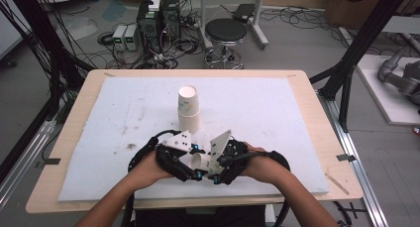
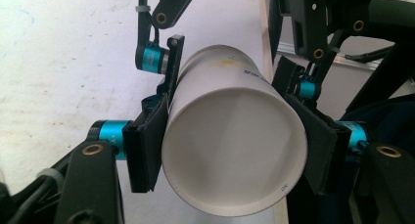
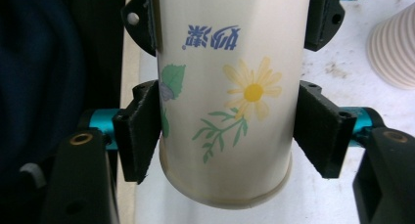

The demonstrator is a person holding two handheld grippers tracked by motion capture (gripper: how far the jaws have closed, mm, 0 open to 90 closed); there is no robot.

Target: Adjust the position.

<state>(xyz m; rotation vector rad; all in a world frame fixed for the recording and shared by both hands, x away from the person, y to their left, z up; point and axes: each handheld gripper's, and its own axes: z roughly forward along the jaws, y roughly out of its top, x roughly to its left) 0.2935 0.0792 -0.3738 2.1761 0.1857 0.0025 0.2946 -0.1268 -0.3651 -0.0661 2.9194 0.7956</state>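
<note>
Between both tongs, just above the tabletop's (image 1: 277, 95) near edge, we hold a paper cup (image 1: 202, 162) sideways. Left tongs (image 2: 230, 150) clamp it near the base; right tongs (image 3: 227, 136) clamp near the rim. Light, thin-walled, crushable, likely slick: we grip gently. Stacked cups (image 1: 188, 109) stand beyond.

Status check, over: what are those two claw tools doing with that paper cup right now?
Left gripper shut on flowered paper cup. Right gripper shut on it too. Cup stack stands apart, beyond; nothing in the way.

Smooth paper cup (image 2: 235, 136); matt white foam mat (image 1: 277, 113) on wood table (image 1: 74, 118).
</note>
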